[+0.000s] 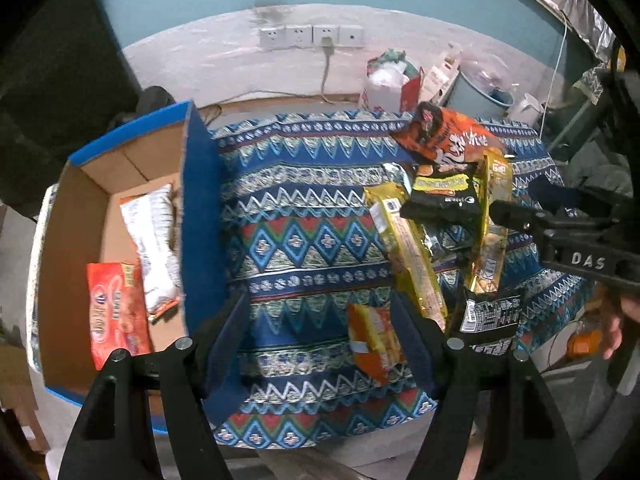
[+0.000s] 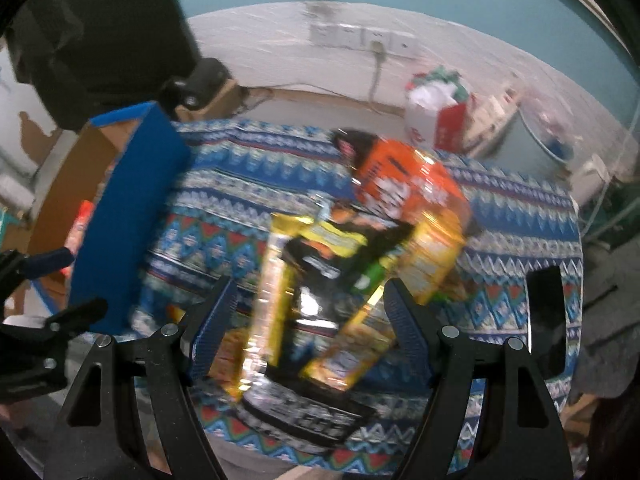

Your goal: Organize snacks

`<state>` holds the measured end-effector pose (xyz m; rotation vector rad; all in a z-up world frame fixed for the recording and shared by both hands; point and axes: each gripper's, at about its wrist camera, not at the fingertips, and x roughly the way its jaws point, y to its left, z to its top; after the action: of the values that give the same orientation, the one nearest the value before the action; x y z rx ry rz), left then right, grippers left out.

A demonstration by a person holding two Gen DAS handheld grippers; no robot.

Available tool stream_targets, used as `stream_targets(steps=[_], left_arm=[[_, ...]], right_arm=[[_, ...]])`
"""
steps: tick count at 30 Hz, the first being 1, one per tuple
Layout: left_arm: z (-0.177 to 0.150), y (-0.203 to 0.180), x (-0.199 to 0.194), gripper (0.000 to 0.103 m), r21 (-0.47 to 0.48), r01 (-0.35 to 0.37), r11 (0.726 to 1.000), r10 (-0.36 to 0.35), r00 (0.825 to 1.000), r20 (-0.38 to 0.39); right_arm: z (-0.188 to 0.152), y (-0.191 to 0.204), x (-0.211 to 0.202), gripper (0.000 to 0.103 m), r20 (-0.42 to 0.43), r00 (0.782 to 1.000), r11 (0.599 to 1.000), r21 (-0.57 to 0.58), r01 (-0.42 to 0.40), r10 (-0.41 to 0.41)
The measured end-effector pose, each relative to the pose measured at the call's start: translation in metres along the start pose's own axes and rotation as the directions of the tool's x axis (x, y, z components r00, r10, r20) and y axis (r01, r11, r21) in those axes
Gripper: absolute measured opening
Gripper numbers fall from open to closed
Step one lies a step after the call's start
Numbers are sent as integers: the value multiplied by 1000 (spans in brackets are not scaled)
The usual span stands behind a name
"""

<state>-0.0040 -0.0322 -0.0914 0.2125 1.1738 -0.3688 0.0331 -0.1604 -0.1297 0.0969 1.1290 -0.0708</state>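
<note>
A blue cardboard box (image 1: 200, 216) stands at the table's left and holds a red packet (image 1: 114, 312) and a white packet (image 1: 154, 240). A pile of snacks lies on the right: an orange bag (image 1: 444, 136), a black-and-yellow packet (image 1: 444, 200), two long yellow packets (image 1: 408, 248) and a black packet (image 1: 490, 320). A small orange packet (image 1: 372, 336) lies just inside my left gripper's right finger. My left gripper (image 1: 320, 344) is open and empty over the cloth. My right gripper (image 2: 308, 328) is open above the blurred pile (image 2: 332, 280); it also shows in the left wrist view (image 1: 520, 216).
The table wears a blue patterned cloth (image 1: 304, 208). Behind it stand a white and red bag (image 1: 392, 84), a grey bin (image 1: 480, 92) and wall sockets (image 1: 312, 36). The box (image 2: 128, 216) also shows left in the right wrist view.
</note>
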Motion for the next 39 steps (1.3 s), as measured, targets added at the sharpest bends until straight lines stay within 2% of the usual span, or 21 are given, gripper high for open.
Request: stream_targets(steps=[5,13,22,28,29,31,34,39], left_arm=[[4,-10,20,74,13,-6,1000,6,1000,-29],[-3,-20,59,74,-15,51,999,-53,989,-140],[-20,-33,87,74,-12,94,996,-94,967,-239],[-26,-35,99,73,-24,109,994,-112,958,-263],[-27,-34,101,70,-34,121,992,-125,956,-264],[-27,-35,103,56,-46,154,987,-161,950,-267],[-26,-40,101,45,-17,150,989,-149,955,-257],[-21,-50,94,37,37,125,992,-114,968,-222]], right_arm=[[-12,-18,22,76,-56,998,999,32,27,-25],[-23,-34,51,76,-134,991,996,86,36,-24],[-27,-46,65,76,-164,987,992,127,22,-1],[-27,-46,75,76,-184,983,989,145,14,13],[-28,-46,77,76,-188,982,989,146,15,13],[-28,-45,81,76,-191,982,989,148,14,15],[-28,-45,85,76,-189,982,989,149,14,15],[-28,-47,95,76,-194,981,987,158,24,7]])
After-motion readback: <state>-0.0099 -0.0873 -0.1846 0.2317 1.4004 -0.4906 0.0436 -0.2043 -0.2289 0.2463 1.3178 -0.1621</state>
